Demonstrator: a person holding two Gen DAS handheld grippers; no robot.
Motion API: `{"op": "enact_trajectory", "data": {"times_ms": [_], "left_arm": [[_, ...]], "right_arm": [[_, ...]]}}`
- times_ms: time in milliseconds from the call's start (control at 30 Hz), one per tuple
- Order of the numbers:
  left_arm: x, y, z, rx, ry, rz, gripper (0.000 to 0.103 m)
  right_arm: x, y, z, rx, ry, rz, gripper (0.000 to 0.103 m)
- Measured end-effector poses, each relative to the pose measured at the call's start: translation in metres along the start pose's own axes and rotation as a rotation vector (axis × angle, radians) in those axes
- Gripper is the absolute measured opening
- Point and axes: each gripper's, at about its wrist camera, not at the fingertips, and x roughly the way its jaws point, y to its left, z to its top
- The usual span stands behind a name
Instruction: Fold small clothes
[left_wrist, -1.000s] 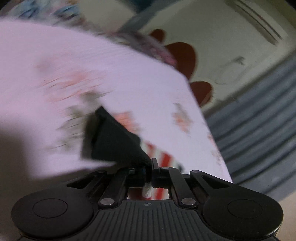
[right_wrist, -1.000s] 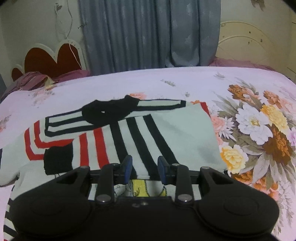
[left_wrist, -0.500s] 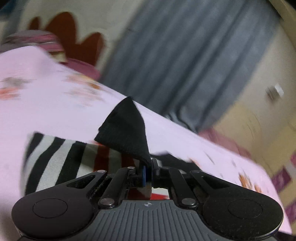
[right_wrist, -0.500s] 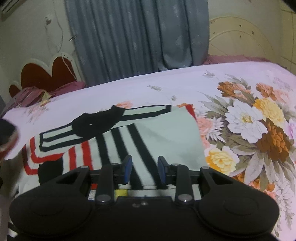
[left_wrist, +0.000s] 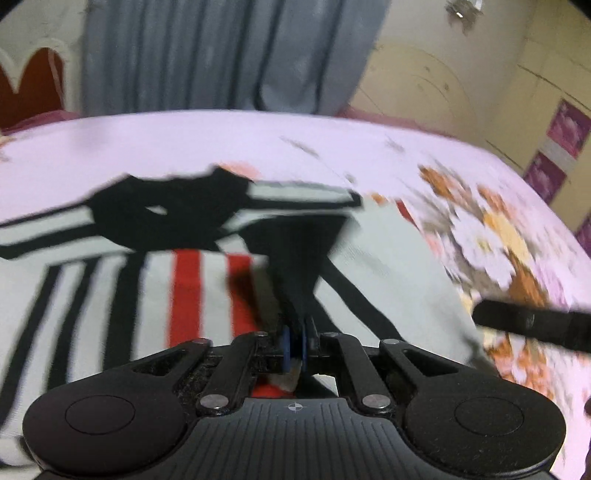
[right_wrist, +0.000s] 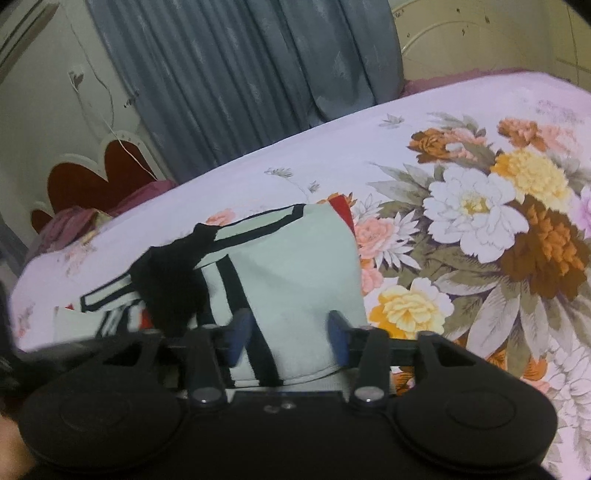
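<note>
On the left we see our left hand-held gripper (left_wrist: 294, 345) clenched on a black cuff (left_wrist: 301, 254) of the striped sweater (left_wrist: 155, 291), which lies on the floral bed cover (right_wrist: 424, 122). To the right, our right hand-held gripper (right_wrist: 286, 334) has its jaws opening, its 2 blue pads (right_wrist: 238, 332) astride the sweater's pale folded edge without pressing it.
</note>
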Motion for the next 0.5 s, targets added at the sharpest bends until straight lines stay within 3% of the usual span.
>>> {"op": "enact_trajectory", "data": {"times_ms": [33,133,333,500], "left_arm": [[-0.001,-0.002,-0.005,0.023,-0.010,0.013,0.007],[-0.015,0.002,-0.010,0.017,-0.028,-0.051,0.046],[-0.079,0.051,-0.027,-0.079,-0.125,0.036,0.048],[-0.123,0.121,-0.048,-0.192,-0.172,0.214,0.048]], "right_arm": [[0.000,-0.002,0.000,0.008,0.000,0.012,0.051],[0.005,-0.004,0.000,0.039,0.010,0.041,0.051],[0.024,0.002,0.006,0.112,0.047,0.140,0.051],[0.065,0.007,0.009,0.154,0.130,0.159,0.049]]}}
